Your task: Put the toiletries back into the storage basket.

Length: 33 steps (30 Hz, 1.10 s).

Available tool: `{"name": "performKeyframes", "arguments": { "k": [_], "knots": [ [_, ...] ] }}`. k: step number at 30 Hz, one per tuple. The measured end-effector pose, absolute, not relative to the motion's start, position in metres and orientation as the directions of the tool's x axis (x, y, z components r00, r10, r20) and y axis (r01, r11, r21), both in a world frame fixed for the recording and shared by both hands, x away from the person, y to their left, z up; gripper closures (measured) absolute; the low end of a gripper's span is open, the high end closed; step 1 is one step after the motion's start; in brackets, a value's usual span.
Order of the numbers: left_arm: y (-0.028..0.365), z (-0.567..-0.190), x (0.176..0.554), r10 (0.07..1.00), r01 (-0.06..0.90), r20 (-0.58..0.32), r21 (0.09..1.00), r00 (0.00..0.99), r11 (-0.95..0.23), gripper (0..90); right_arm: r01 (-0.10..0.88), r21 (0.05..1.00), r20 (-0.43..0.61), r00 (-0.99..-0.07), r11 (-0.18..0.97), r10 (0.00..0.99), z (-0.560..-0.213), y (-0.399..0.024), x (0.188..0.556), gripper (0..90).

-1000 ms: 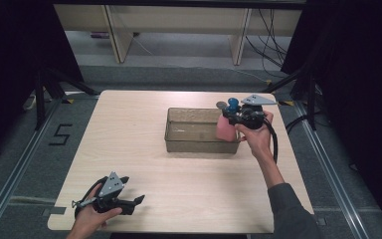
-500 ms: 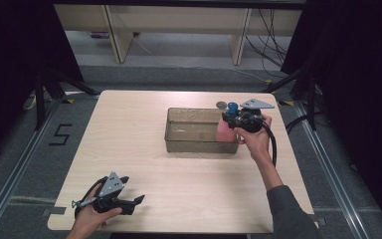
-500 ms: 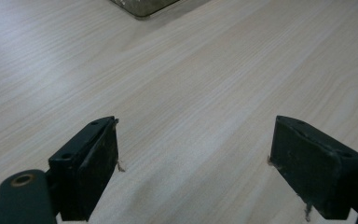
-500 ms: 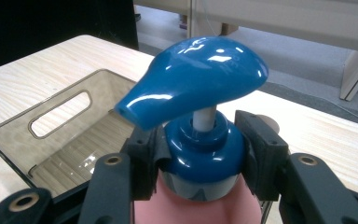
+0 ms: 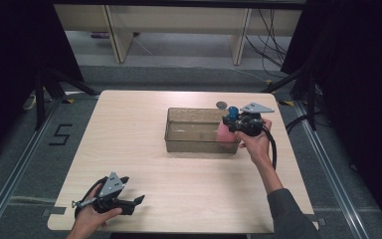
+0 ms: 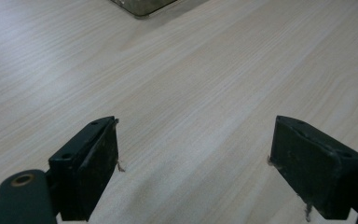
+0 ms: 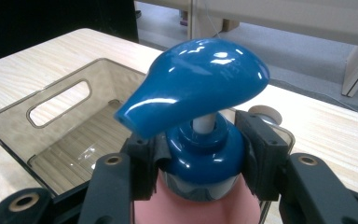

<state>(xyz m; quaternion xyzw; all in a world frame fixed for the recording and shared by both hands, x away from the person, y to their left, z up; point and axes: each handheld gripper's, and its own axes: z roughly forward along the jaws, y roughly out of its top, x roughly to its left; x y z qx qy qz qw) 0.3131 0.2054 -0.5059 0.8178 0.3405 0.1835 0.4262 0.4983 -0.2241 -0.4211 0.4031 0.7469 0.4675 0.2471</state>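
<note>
Left hand-held gripper [image 5: 138, 200] rests low at the near left corner of the pale wood-grain tabletop [image 5: 129, 139], jaws spread wide apart with only bare wood between them in its own view. Well apart from it, toward the far right, stands a clear smoky rectangular plastic bin [image 5: 191, 130] with cut-out handles. At the bin's right end, the right hand-held gripper [image 5: 227, 122] is clamped on the neck of a pink pump bottle with a glossy blue dispenser head [image 7: 200, 88], held upright over the bin's right end. A small round grey disc [image 5: 221, 105] lies just behind the bin.
</note>
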Motion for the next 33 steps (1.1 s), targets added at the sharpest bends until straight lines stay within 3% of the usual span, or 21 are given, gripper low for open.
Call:
{"name": "performKeyframes", "arguments": {
  "k": [9, 10, 13, 20, 30, 32, 33],
  "knots": [
    [0.205, -0.506, 0.313, 0.709, 0.397, 0.008, 0.824, 0.705, -0.404, 14.8, 0.358, 0.898, -0.006, -0.572, 0.256, 0.820, -0.427, -0.223, 0.498, 53.7],
    [0.206, -0.506, 0.313, 0.709, 0.397, 0.008, 0.824, 0.705, -0.404, 14.8, 0.396, 0.888, 0.022, -0.546, 0.235, 0.837, -0.427, -0.222, 0.495, 53.7],
    [0.205, -0.506, 0.313, 0.712, 0.396, 0.006, 0.827, 0.703, -0.399, 14.8, 0.360, 0.895, -0.021, -0.555, 0.263, 0.831, -0.430, -0.224, 0.497, 53.7],
    [0.206, -0.505, 0.314, 0.705, 0.391, 0.023, 0.819, 0.709, -0.420, 14.8, 0.395, 0.889, 0.028, -0.550, 0.231, 0.835, -0.434, -0.221, 0.494, 53.7],
    [0.206, -0.505, 0.312, 0.705, 0.392, 0.022, 0.818, 0.709, -0.420, 14.8, 0.354, 0.893, -0.033, -0.561, 0.276, 0.827, -0.435, -0.221, 0.495, 52.9],
    [0.206, -0.505, 0.313, 0.703, 0.393, 0.016, 0.820, 0.711, -0.417, 14.8, 0.359, 0.899, -0.009, -0.553, 0.249, 0.833, -0.436, -0.222, 0.496, 50.3],
    [0.205, -0.505, 0.313, 0.705, 0.393, 0.017, 0.821, 0.709, -0.415, 14.8, 0.385, 0.896, 0.023, -0.540, 0.223, 0.841, -0.436, -0.223, 0.495, 40.5]
  ]
}}
